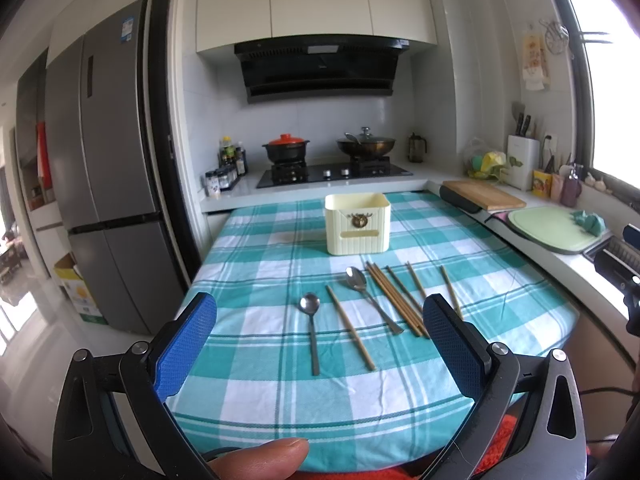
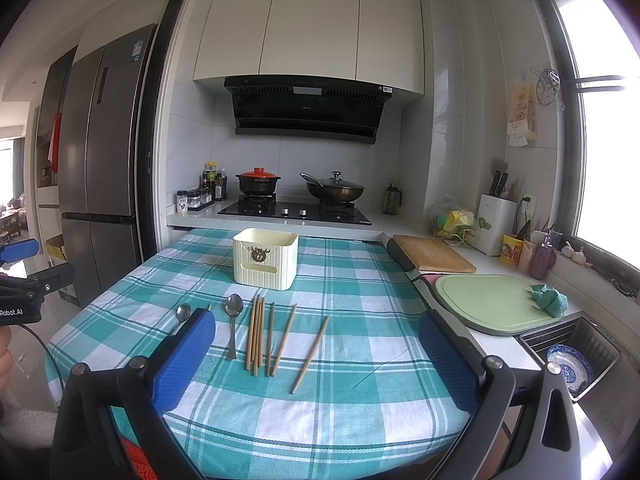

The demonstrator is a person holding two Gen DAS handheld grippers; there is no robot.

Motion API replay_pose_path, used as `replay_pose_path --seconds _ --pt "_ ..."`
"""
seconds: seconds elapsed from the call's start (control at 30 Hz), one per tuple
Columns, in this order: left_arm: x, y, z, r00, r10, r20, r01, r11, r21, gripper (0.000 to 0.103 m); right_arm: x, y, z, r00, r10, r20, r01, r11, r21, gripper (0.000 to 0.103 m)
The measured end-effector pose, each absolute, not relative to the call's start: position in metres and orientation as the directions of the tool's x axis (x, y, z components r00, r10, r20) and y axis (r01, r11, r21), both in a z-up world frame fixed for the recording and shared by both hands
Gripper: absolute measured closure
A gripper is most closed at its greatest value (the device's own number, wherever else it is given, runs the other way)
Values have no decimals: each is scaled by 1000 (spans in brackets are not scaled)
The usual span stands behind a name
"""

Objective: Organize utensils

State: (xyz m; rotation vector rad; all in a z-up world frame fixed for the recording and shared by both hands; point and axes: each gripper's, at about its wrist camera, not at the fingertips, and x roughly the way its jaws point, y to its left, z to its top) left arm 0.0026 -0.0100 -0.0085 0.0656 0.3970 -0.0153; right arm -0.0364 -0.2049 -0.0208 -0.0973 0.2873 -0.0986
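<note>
A cream utensil box (image 1: pixel 357 224) stands on the teal checked tablecloth (image 1: pixel 256 332); it also shows in the right wrist view (image 2: pixel 266 258). Two metal spoons (image 1: pixel 312 330) (image 1: pixel 370 298) and several wooden chopsticks (image 1: pixel 394 300) lie in front of it. In the right wrist view the spoons (image 2: pixel 233 322) (image 2: pixel 183 313) and chopsticks (image 2: pixel 258 334) lie ahead of the fingers. My left gripper (image 1: pixel 320 344) is open and empty above the near table edge. My right gripper (image 2: pixel 316 358) is open and empty, to the right of the left one.
A counter runs along the right with a wooden board (image 2: pixel 434 254), a green cutting board (image 2: pixel 490 304) and a sink with a dish (image 2: pixel 568 360). A stove with two pots (image 1: pixel 332 168) is behind the table. A fridge (image 1: pixel 108 168) stands at the left.
</note>
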Motion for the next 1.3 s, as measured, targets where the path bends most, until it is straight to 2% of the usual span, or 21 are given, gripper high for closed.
replay_pose_path --seconds 1.3 --pt "2 -13 -12 921 -5 -390 32 997 64 0 -36 -205 -20 953 -111 -281 83 990 -110 0"
